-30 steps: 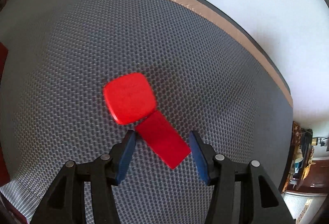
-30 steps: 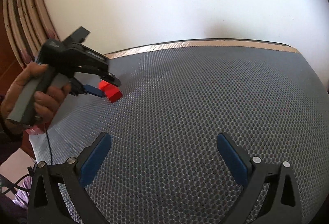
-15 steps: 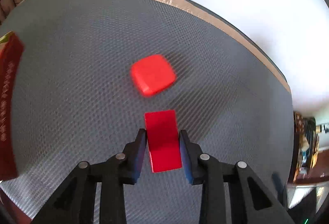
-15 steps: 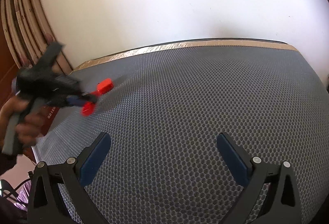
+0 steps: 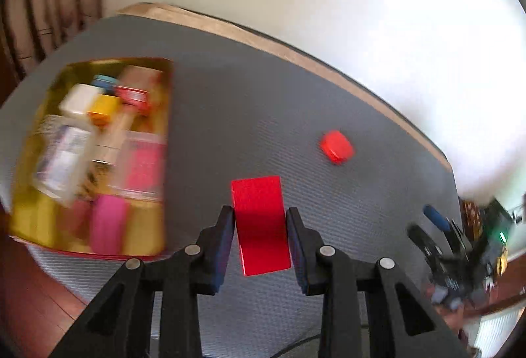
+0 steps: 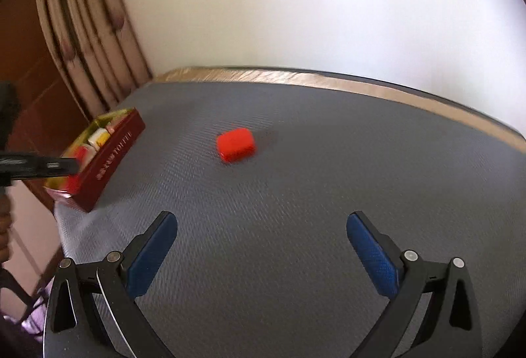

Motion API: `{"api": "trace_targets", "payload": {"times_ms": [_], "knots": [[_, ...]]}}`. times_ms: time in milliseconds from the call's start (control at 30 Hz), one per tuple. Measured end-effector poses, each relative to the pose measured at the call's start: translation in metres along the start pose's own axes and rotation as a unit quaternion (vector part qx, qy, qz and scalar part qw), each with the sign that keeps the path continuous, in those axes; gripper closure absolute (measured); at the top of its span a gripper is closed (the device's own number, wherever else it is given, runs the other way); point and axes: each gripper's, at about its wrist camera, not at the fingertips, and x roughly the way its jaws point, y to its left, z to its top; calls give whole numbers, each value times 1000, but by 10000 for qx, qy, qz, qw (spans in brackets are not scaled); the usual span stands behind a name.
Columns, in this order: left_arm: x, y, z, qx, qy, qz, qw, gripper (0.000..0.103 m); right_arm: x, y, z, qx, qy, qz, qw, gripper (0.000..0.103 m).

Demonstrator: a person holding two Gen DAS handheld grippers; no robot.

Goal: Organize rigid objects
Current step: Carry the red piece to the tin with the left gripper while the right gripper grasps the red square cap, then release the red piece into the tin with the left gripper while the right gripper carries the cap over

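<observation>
Red block [image 5: 260, 220] between fingers [image 5: 221, 246] (clamped).

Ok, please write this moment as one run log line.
left gripper: shut on red block | right gripper: open | red cap: on mat | box: nearby

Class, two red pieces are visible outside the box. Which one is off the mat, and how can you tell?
The flat red rectangular block, clamped between the left gripper pads. The rounded red block lies alone on the grey mat.

The left gripper [image 5: 259, 226] has clamped the flat red rectangular block [image 5: 260, 223], lifted it away from the rounded red block [image 5: 337, 146], toward the gold-lined box [image 5: 157, 246].
</observation>
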Motion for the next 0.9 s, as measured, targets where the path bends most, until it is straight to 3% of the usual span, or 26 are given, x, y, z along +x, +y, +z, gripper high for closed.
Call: {"api": "trace_targets", "payload": {"times_ms": [67,200,333,567,767,867,900], "knots": [[-13,23,4,-107,-142,136,9997,71,26,6,20,-110,112,41,9999,0],[-40,71,8,-340,-396,522,9973,71,78,12,51,-417,358,-264,9981,0],[-49,114,10,-462,-357,825,9949,71,113,12,61,-472,644,-274,9964,0],[-36,139,31,-293,-268,761,9963,70,146,24,59,-742,943,-308,9923,2],[16,116,53,212,-35,847,9962,70,151,33,57,-998,1019,-287,9894,20],[35,106,57,501,67,940,9943,70,151,34,59,-1021,1032,-278,9890,39],[39,103,58,552,64,1049,9929,70,151,35,60,-1036,1040,-275,9888,51]]}}
